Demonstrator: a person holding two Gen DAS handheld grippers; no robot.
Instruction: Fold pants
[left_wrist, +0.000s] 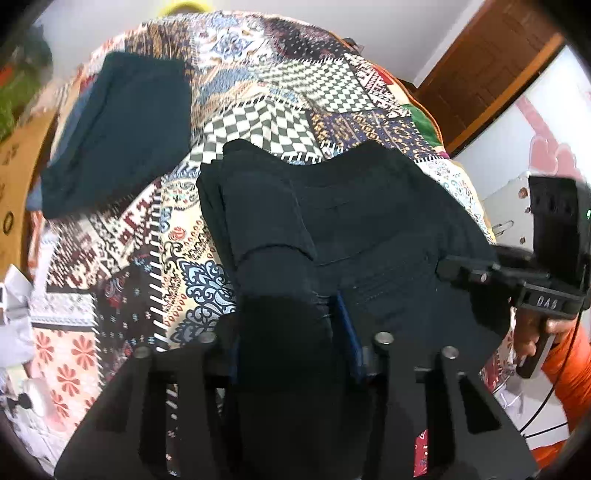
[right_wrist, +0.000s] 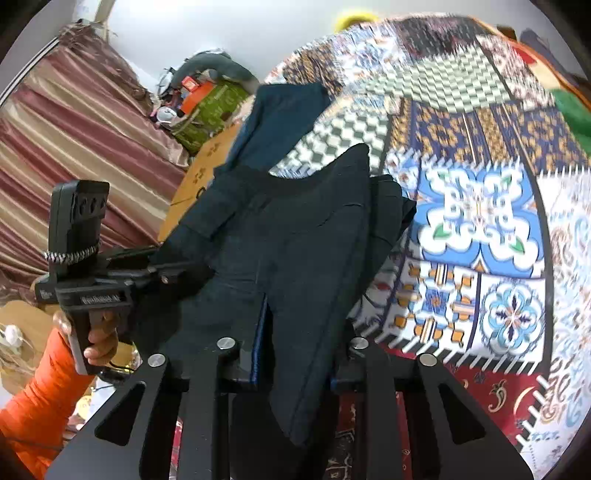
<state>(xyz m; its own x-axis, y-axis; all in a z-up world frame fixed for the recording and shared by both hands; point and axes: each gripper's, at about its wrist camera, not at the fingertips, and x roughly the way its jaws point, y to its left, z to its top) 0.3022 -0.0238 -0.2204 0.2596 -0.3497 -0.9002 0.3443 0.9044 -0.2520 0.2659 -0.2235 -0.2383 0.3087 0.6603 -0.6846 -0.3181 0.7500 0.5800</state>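
Note:
Dark navy pants (left_wrist: 343, 221) lie partly folded on a patterned bedspread (left_wrist: 280, 88), with the near end lifted. My left gripper (left_wrist: 291, 332) is shut on one near corner of the pants. My right gripper (right_wrist: 295, 354) is shut on the other near corner of the pants (right_wrist: 280, 236), and the cloth hangs down between its fingers. Each gripper shows in the other's view: the right one at the pants' right edge (left_wrist: 476, 273), the left one at their left edge (right_wrist: 173, 273).
A second dark teal folded garment (left_wrist: 122, 129) lies at the far left of the bed, also in the right wrist view (right_wrist: 284, 118). A cardboard box (left_wrist: 14, 177) stands left of the bed. A wooden door (left_wrist: 491, 62) is at the right. Striped curtains (right_wrist: 74, 147) hang at the left.

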